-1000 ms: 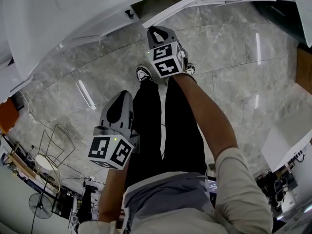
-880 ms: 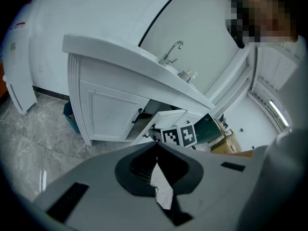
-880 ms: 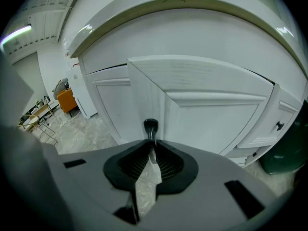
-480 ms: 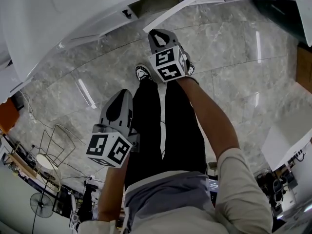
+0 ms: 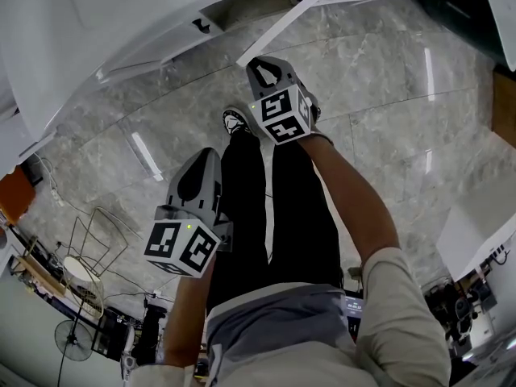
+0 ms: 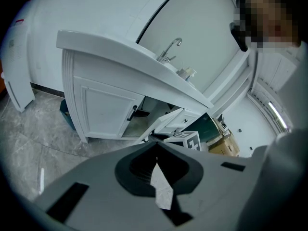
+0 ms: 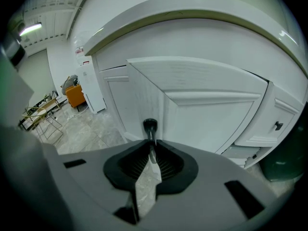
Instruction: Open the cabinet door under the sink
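**While the right tongs clamp its handle, the cabinet door stands ajar**

Where the right gripper view looks along its own jaws, the right gripper [image 7: 150, 146] has them drawn narrow around the slim black handle [image 7: 149, 129] of the white panelled cabinet door [image 7: 207, 109]. The handle's rounded top pokes up just above the jaw tips. This door is angled out from the front of the white sink cabinet [image 6: 91, 105], and its free edge points towards the camera. From the head view the same door [image 5: 290, 14] shows as a thin white slab slanting out from the cabinet, with the right gripper [image 5: 260, 61] at its near end and the person's forearm [image 5: 347, 192] reaching up to it.

Off to the left, the left gripper [image 5: 203, 158] hangs over the grey marble floor [image 5: 145, 119], beside the person's black trousers [image 5: 266, 208], well apart from the cabinet. Its own view shows the left gripper [image 6: 156, 150] pinched together at the tips with nothing between the jaws, only a sliver of floor behind them. Beyond it stand the cabinet's other door [image 6: 103, 112], flush with the front, the white countertop [image 6: 120, 52] and a chrome tap [image 6: 171, 49].
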